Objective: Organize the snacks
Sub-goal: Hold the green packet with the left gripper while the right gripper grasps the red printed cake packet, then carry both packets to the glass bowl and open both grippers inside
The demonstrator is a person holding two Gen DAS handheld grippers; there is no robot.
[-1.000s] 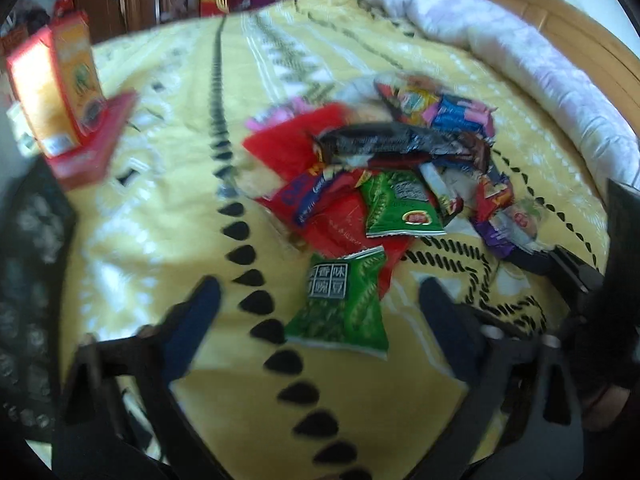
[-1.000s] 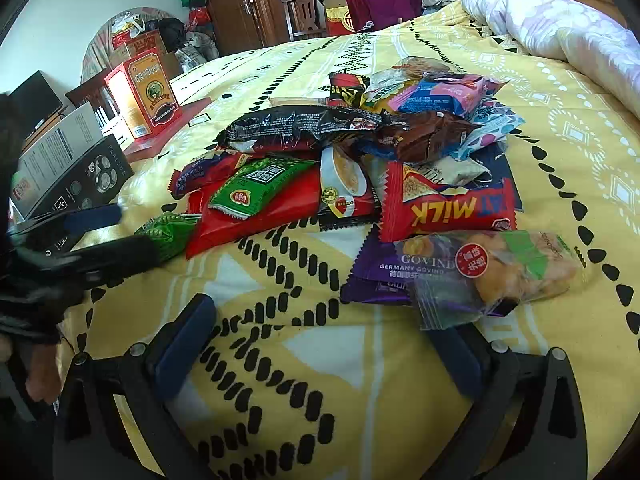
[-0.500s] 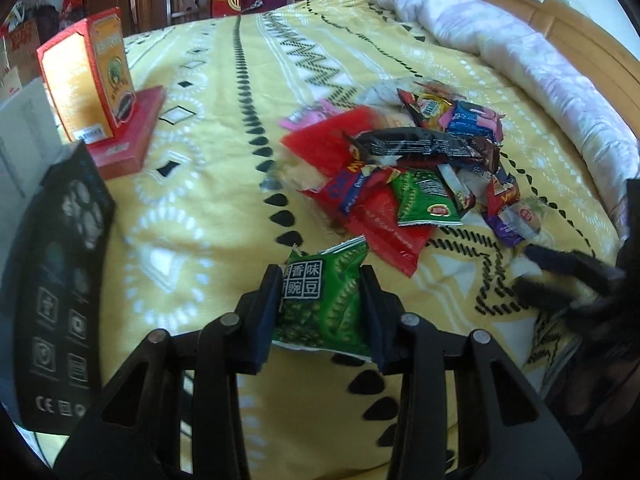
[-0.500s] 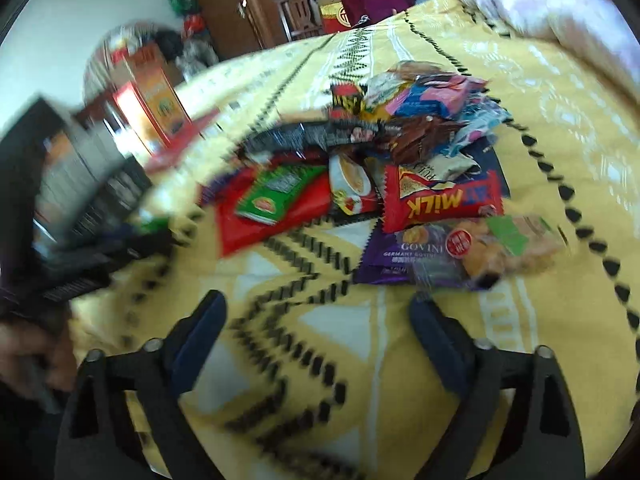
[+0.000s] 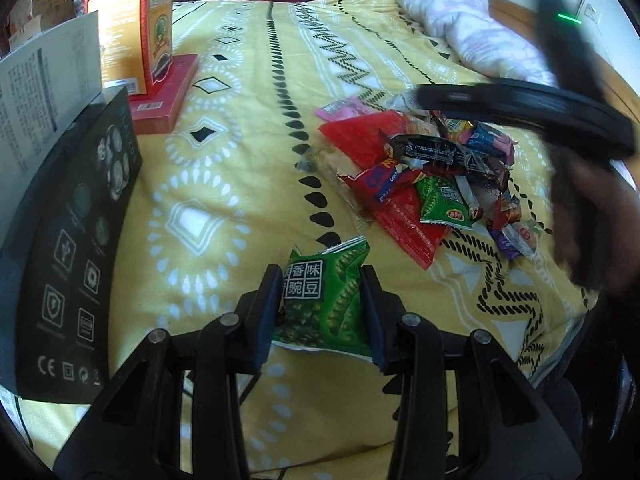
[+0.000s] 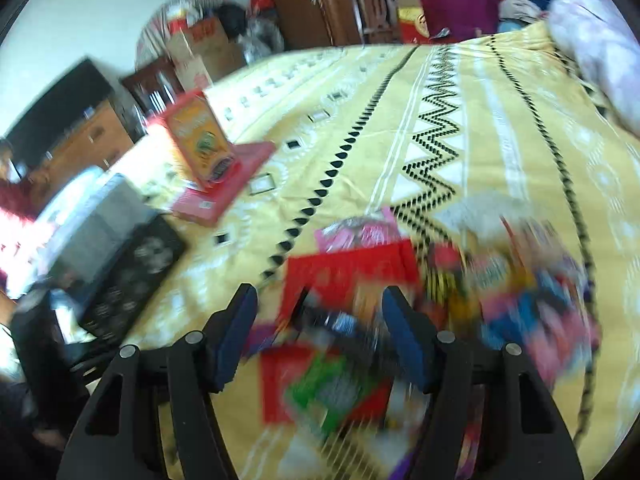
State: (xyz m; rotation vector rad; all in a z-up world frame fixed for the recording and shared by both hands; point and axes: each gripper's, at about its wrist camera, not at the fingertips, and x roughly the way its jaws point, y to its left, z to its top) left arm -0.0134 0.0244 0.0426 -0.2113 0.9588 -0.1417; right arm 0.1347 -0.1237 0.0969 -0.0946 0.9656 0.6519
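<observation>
My left gripper (image 5: 320,300) is shut on a green pea snack packet (image 5: 326,308) and holds it above the yellow bedspread (image 5: 240,152). A heap of mixed snack packets (image 5: 432,168) lies to its front right. My right gripper (image 6: 320,332) is open and empty, hovering over the blurred heap (image 6: 360,312); it also shows in the left wrist view (image 5: 520,108) as a dark blurred shape above the heap.
A black and white carton (image 5: 68,240) stands at the left edge of the bed. An orange box (image 5: 136,32) stands on a flat red box (image 5: 168,96) behind it. A white quilt (image 5: 472,32) lies at the far right.
My left gripper closed on the green packet and lifted it back from the heap. My right gripper swung forward over the heap and narrowed a little; its view is motion-blurred.
</observation>
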